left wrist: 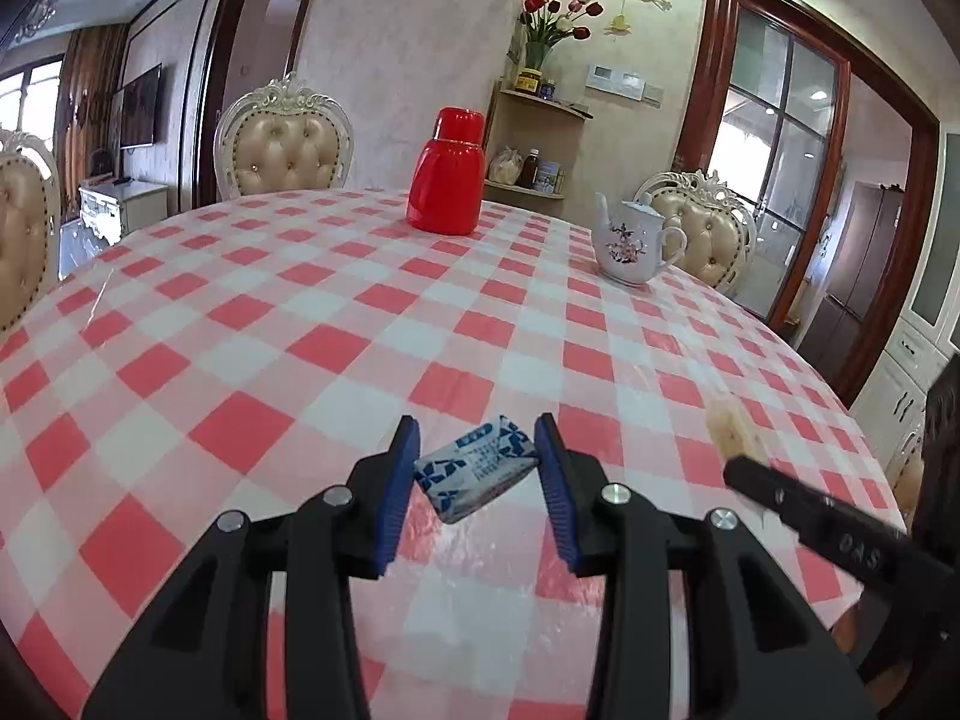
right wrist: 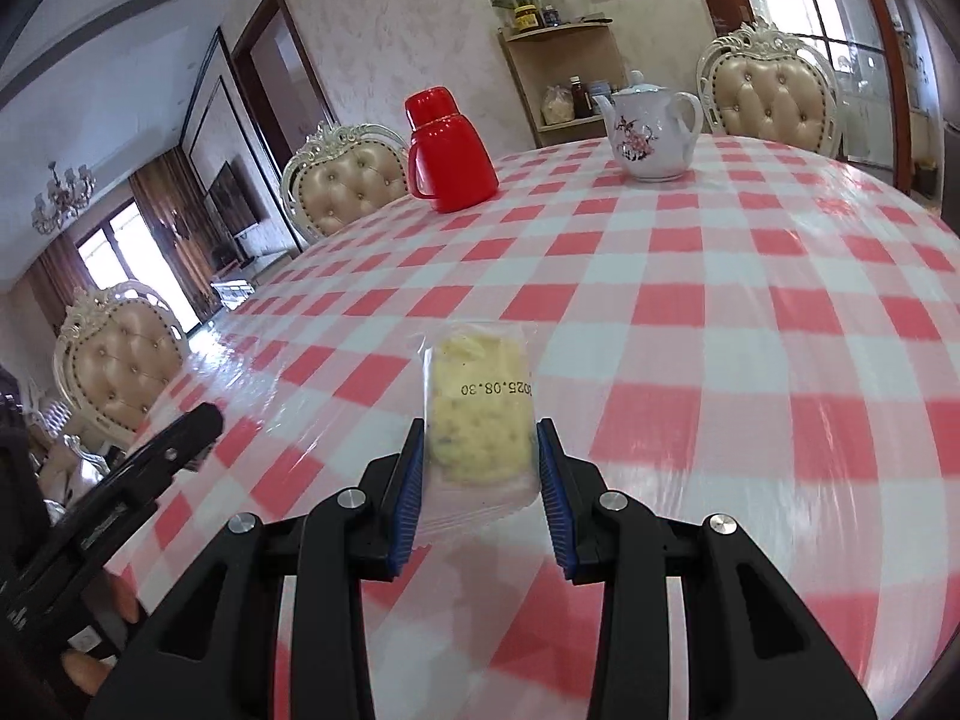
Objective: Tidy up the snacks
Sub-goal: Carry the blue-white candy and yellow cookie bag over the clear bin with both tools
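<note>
Daylight pours in from the windows [right wrist: 114,246] and glass doors [left wrist: 774,180], so my views are bright. Glare sheens the plastic cover on the bench [right wrist: 750,276]. Fisheye bends the edges, corners go dark, and the bench's near edge smears slightly.

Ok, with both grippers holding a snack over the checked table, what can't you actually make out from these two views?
- Where the snacks should go: neither view shows a tray, box or bowl.
- Blue-and-white packet in the left gripper: its print is too small to read.
- Clear-wrapped biscuit in the right gripper: the start of its printed date is hidden at the wrapper's edge.
- The same biscuit in the left view is blurred, partly behind the right gripper's finger.
</note>
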`<state>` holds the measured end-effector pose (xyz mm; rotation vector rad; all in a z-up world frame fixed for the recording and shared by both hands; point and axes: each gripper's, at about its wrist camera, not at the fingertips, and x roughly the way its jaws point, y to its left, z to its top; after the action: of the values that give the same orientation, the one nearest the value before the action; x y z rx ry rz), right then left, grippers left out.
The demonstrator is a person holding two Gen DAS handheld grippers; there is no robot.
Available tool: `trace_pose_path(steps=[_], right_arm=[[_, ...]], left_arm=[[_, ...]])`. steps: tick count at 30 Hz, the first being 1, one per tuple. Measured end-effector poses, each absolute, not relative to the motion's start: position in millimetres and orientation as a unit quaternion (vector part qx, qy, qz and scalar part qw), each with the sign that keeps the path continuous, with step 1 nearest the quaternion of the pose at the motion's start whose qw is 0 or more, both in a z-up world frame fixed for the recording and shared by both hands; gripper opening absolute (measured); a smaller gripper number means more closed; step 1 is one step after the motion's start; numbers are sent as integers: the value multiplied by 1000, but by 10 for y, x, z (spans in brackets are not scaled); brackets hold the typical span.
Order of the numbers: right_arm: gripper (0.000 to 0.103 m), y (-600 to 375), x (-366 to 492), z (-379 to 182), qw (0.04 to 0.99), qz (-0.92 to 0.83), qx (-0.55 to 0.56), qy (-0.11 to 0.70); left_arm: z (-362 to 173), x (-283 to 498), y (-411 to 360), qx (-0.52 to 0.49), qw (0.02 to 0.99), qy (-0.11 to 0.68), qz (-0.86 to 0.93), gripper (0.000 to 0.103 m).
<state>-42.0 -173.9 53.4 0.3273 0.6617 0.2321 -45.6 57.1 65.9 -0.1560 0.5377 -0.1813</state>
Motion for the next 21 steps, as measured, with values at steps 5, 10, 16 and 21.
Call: trace_pose_path(steps=[5, 10, 16, 21], right_arm=[[36, -1648, -624, 451, 919, 123, 166, 335], [36, -1616, -767, 460, 918, 131, 177, 330], [36, -1594, -955, 441, 907, 151, 205, 336], [36, -1503, -1091, 447, 902, 160, 205, 344]], left_arm=[[597, -575, 581, -82, 955, 272, -89, 40], [567, -683, 602, -87, 955, 269, -90, 40], [580, -903, 598, -82, 956, 266, -98, 40], [561, -1109, 591, -68, 955, 271, -98, 40]])
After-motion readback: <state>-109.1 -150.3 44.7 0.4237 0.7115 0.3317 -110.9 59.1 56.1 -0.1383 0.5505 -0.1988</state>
